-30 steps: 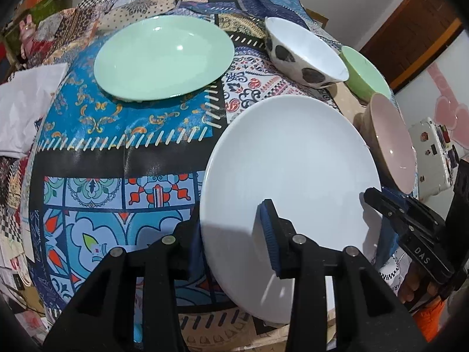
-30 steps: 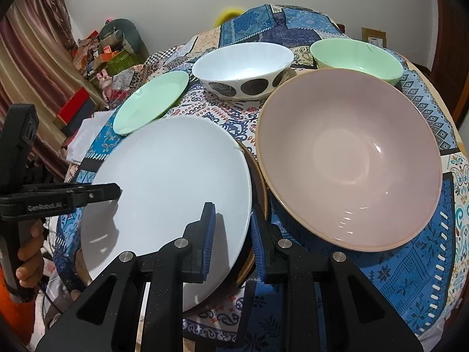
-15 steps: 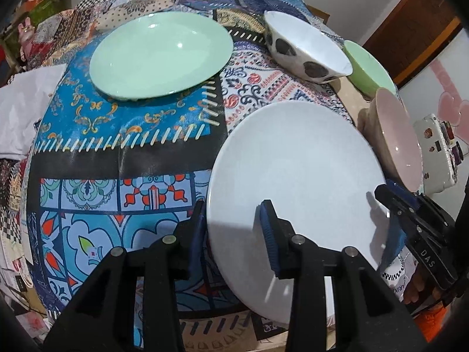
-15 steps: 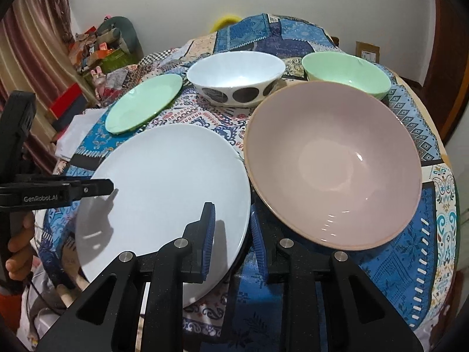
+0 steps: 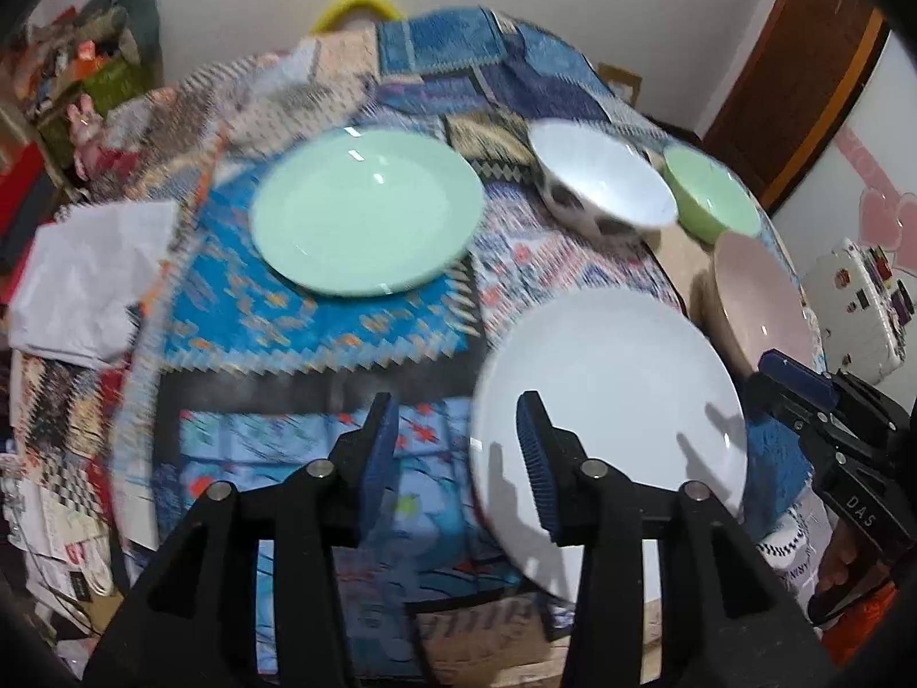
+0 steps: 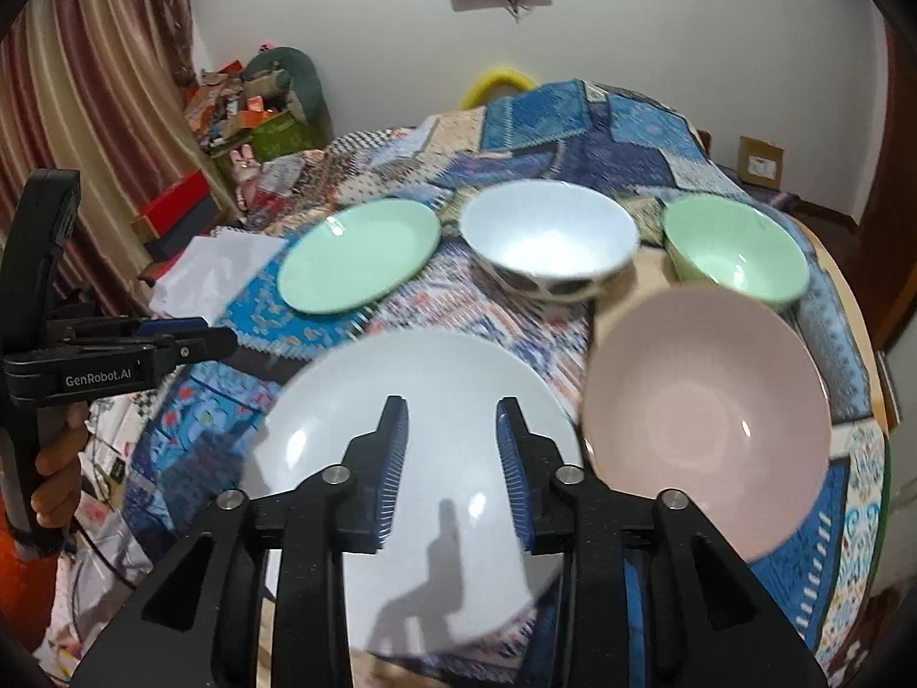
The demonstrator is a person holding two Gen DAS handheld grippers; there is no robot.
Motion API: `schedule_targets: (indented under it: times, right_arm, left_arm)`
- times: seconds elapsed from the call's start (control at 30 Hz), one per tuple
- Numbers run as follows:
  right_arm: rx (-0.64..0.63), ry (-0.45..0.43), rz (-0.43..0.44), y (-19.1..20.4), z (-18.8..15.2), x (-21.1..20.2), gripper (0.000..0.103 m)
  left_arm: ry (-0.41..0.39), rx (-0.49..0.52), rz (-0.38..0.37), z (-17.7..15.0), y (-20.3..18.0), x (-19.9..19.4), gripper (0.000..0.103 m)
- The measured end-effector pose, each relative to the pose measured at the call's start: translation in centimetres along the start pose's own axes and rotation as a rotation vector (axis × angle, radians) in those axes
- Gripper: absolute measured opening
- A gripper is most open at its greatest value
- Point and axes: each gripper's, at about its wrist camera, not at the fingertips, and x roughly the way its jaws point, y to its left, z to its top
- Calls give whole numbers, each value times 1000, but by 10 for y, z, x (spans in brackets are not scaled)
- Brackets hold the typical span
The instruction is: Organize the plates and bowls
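Note:
A white plate point(image 5: 607, 401) point(image 6: 418, 447) lies flat on the patchwork tablecloth near the front edge. My left gripper point(image 5: 455, 458) is open and empty, its right finger over the plate's left rim. My right gripper point(image 6: 450, 470) is open and empty, raised above the plate. A mint green plate point(image 5: 367, 212) point(image 6: 358, 252) lies further back on the left. A white bowl with dark spots point(image 5: 602, 183) point(image 6: 550, 238), a green bowl point(image 5: 713, 200) point(image 6: 736, 252) and a large pink bowl point(image 5: 762, 298) point(image 6: 708, 430) stand to the right.
White crumpled paper point(image 5: 86, 275) point(image 6: 218, 269) lies at the table's left edge. Boxes and clutter point(image 6: 252, 114) stand by the curtain at the back left. A white device point(image 5: 854, 298) sits off the table on the right.
Both grippers have let go of the white plate and opened. Both have risen and pulled back. The plate now lies flat on the cloth.

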Motion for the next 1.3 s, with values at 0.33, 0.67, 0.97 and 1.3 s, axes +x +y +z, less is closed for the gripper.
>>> schedule_targets:
  times: [0.33,0.67,0.97,1.3]
  right_arm:
    - [-37,-3,46,28,39,35,44]
    - [-58,75,55,41,63,87,44]
    - [-62,171,39,42,74,136,44]
    - [-39,236,25,39,81,168,36]
  left_arm:
    - [-101,-40,152,37,72,-31,66]
    - [-35,-65,178,74,125,13,70]
    - [53,-66,159,104,156,87,70]
    - [98,-5,84,117,153,138,61]
